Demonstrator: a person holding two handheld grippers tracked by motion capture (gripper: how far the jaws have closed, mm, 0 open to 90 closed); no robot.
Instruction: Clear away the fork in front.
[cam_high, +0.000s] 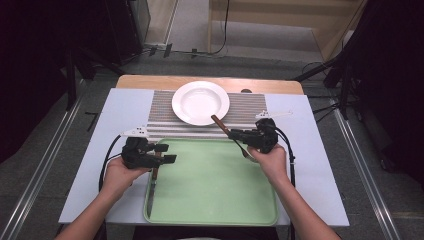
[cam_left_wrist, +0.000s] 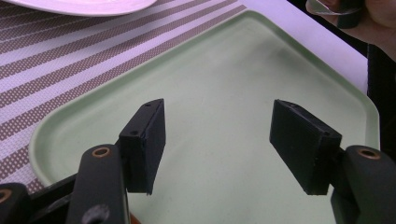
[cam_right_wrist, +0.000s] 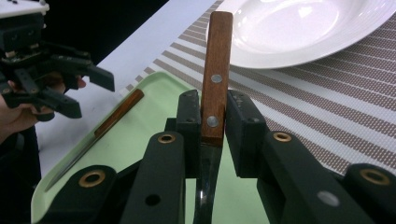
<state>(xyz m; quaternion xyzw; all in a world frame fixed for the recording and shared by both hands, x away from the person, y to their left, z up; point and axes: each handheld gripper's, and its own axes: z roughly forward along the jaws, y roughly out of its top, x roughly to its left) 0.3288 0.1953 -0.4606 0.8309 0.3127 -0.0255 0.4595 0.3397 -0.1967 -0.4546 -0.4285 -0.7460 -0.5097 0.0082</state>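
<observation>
My right gripper (cam_high: 236, 134) (cam_right_wrist: 215, 119) is shut on a wooden-handled utensil (cam_high: 220, 124) (cam_right_wrist: 215, 79), clamped low on the handle. The handle points toward the white plate (cam_high: 200, 102) (cam_right_wrist: 299, 28), and its shiny metal end (cam_high: 246, 151) looks like a spoon. It hangs over the far right corner of the green tray (cam_high: 215, 200) (cam_left_wrist: 219, 70). A wooden-handled knife (cam_high: 152, 186) (cam_right_wrist: 93, 140) lies along the tray's left edge. My left gripper (cam_high: 167, 153) (cam_left_wrist: 219, 144) stands open over the knife's handle, with nothing between its jaws.
The plate rests on a striped placemat (cam_high: 160, 107) (cam_right_wrist: 327, 107) behind the tray. All of it sits on a white sheet (cam_high: 112, 130) over a wooden table. Dark stands and cables surround the table on the floor.
</observation>
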